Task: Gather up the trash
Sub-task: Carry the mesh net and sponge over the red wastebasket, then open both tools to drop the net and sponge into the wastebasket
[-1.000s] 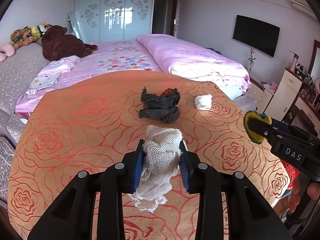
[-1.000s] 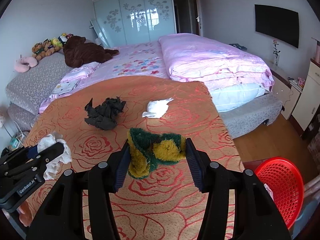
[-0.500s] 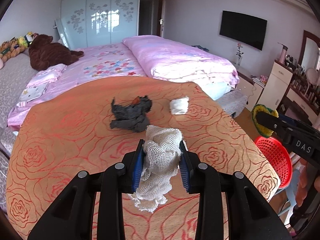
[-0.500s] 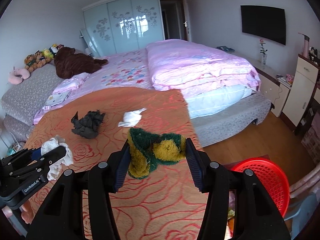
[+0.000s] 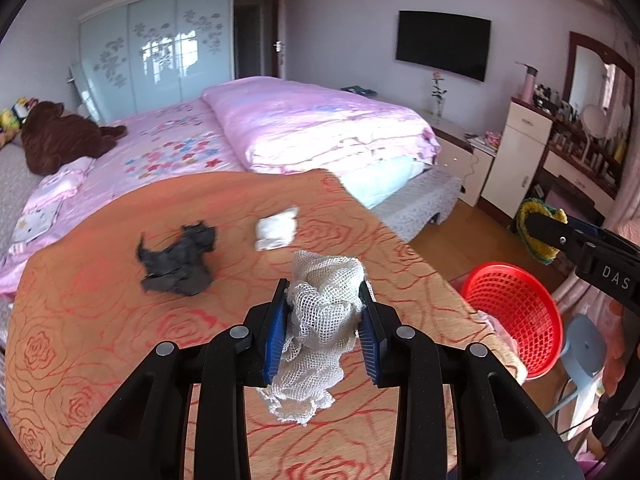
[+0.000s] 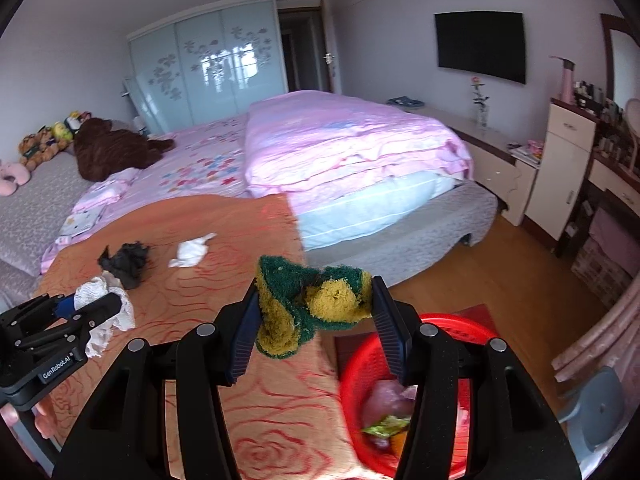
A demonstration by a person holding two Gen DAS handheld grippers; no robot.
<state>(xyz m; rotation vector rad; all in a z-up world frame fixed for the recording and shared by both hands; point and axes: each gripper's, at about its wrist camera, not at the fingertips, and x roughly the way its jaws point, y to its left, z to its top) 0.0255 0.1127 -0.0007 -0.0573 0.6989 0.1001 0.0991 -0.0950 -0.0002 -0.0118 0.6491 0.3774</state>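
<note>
So the left gripper (image 5: 323, 322) is clamped on a wad of white mesh cloth (image 5: 322, 320) above the orange rose-patterned cover (image 5: 100, 320). Over on the right, the right gripper (image 6: 314, 312) pinches a crumpled green-and-yellow scouring pad (image 6: 310, 304), hanging near the cover's right edge with the red basket (image 6: 400, 400) just below and to the right, scraps already inside. Farther out on the cover lie a dark crumpled rag (image 5: 178, 260) and, right of it, a white tissue wad (image 5: 278, 228), a little apart.

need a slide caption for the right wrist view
Right gripper holds a green-and-yellow scouring pad above the red basket, beside the orange rose-patterned bedspread.
</note>
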